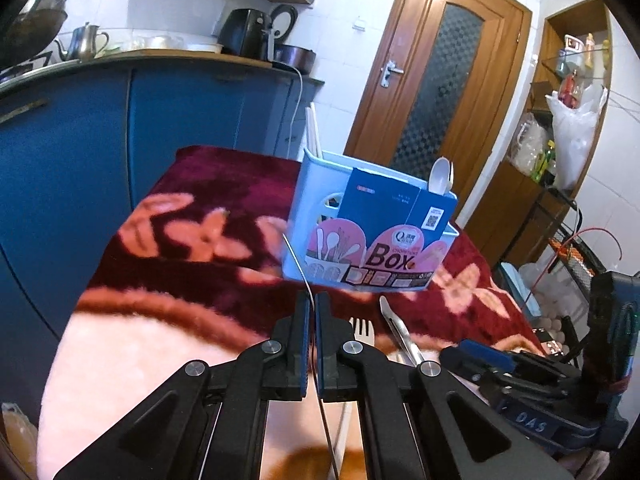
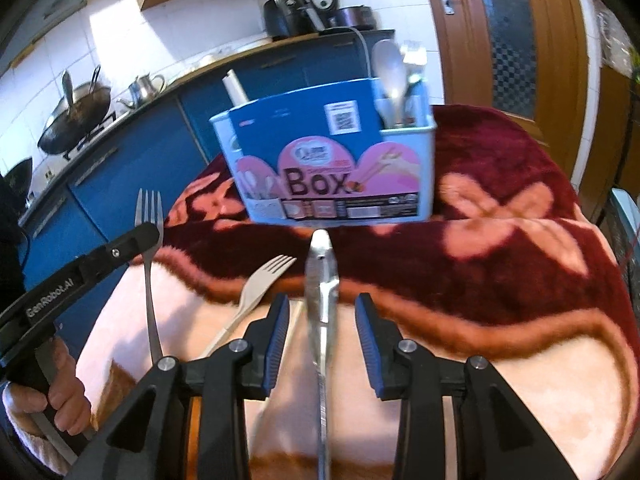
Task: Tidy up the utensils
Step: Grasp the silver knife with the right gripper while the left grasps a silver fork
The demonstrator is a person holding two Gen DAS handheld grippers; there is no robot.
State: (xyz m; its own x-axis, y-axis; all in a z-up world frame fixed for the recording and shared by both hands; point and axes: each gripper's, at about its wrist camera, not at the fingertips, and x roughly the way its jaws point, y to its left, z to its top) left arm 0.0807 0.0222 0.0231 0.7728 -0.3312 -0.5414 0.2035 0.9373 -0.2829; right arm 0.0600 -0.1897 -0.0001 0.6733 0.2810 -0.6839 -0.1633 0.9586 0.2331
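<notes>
Now the light-blue utensil box (image 2: 426, 168) is seen upright on the red floral blanket (image 1: 200, 208) covering the table, w/ a blue-and-pink "Box" card sleeve across its front. In its right-hand compartment, per the right wrist view, a white spoon (image 2: 390, 68) and other pale handles are stood bowl-up; exact count can't be told. At the opposite end white chopsticks (image 1: 314, 130) are stuck up from the back compartment. The rest of the inside is hidden by the sleeve.

Left tongs (image 1: 312, 304) are pinched shut on a metal fork (image 2: 149, 216), held edge-on in the left view, tines up and clear of the blanket. Right tongs (image 2: 322, 320) are held part-open, pads on either side of a metal knife-like piece (image 2: 322, 276) lying on the blanket; pads are not pressed on it. A pale plastic fork (image 2: 260, 284) is laid just beside it, tines toward the box.
</notes>
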